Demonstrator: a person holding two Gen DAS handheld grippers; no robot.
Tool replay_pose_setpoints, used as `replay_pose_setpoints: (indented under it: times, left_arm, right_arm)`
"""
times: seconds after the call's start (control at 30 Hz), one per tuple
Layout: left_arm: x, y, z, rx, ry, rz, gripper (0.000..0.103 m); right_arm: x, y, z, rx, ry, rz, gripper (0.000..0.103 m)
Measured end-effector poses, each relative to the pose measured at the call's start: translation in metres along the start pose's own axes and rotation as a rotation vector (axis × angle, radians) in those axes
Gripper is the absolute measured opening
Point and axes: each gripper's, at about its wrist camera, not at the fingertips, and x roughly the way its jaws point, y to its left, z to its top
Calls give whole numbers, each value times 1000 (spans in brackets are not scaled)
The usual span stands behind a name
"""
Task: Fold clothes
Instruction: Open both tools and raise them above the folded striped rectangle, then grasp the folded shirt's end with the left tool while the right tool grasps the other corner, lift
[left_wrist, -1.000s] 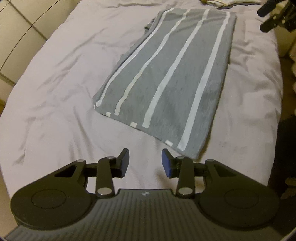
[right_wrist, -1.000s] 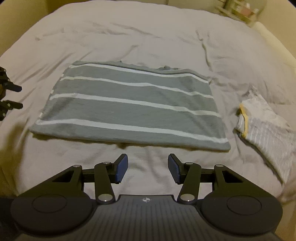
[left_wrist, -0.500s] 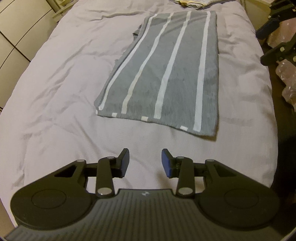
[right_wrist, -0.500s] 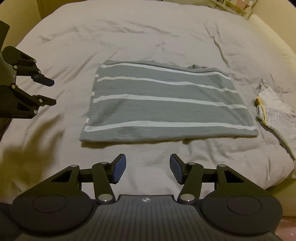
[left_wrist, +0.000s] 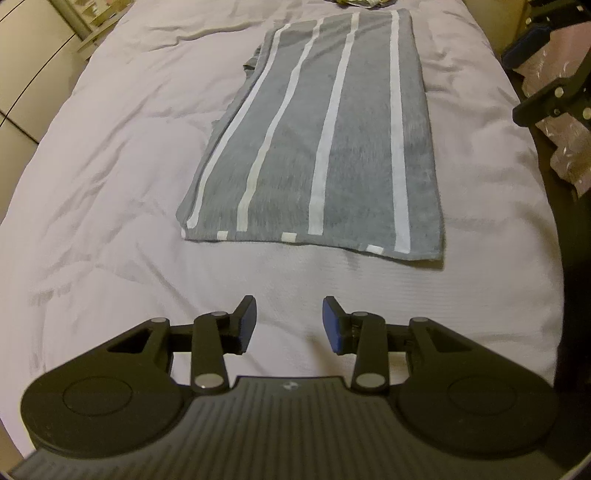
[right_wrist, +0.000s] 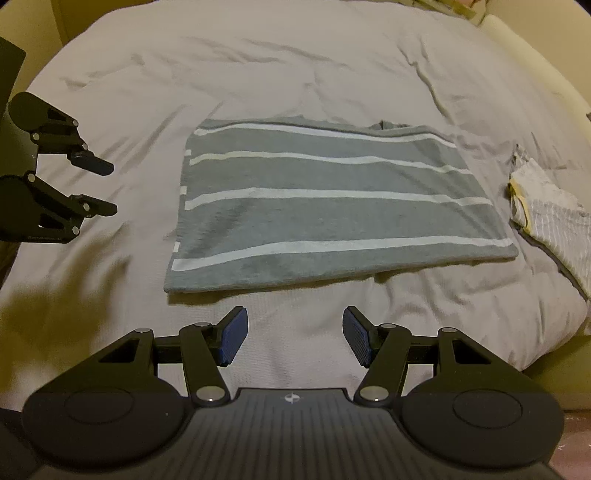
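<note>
— Across the frame's middle, the grey white-striped folded garment (right_wrist: 332, 206) is lying flat on the pale bedsheet (right_wrist: 258, 66); another fold is probably being prepared.

— Left gripper (left_wrist: 288, 325) and right gripper (right_wrist: 291, 339) are being held apart, empty; an edge would need gripping.

You've got a bed (right_wrist: 258, 66) with a wrinkled pale cover. Flat on it, around the middle, lies a folded grey shirt with white stripes (right_wrist: 332, 206), a neat rectangle. Just beside its right end sits a crumpled white garment with yellow trim (right_wrist: 546, 214), near the bed edge.
</note>
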Motion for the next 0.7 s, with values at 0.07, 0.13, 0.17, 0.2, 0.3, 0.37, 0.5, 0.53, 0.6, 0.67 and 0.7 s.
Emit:
replay_pose_setpoints:
  times: [0.07,0.13,0.17,0.2,0.3,0.37,0.5,0.53,0.6,0.67,0.7]
  left_arm:
    - [5,1,-3,56,-18,20,50]
    - [14,0,-10,167,-47,57,61]
    - [20,0,-14,226,-62,75,61]
    - [25,0,-18,285,-76,94,61]
    - [40,-1,-30,452,-118,141,61]
    - [51,3,-35,534,-152,159,61]
    - [74,11,-45,695,-236,205,62]
    - [81,14,-46,727,-257,215,62]
    - [95,22,-46,777,-287,228,62]
    - [109,30,-46,829,-313,241,62]
    - [115,34,-46,860,-322,246,62]
  right_arm:
    - [2,10,1,-57,-4,-15,60]
    - [6,20,2,-120,-10,-20,60]
    - [9,27,2,-156,-13,-19,60]
    - [12,33,2,-181,-14,-17,60]
    - [23,53,1,-254,-15,-7,60]
    - [31,69,-1,-327,-21,-5,60]
    - [49,99,-8,-479,-32,-23,60]
    - [54,103,-10,-495,-28,-26,60]
    - [62,107,-13,-508,-17,-30,60]
    - [69,106,-15,-501,-2,-33,60]
    - [72,106,-16,-497,6,-34,60]
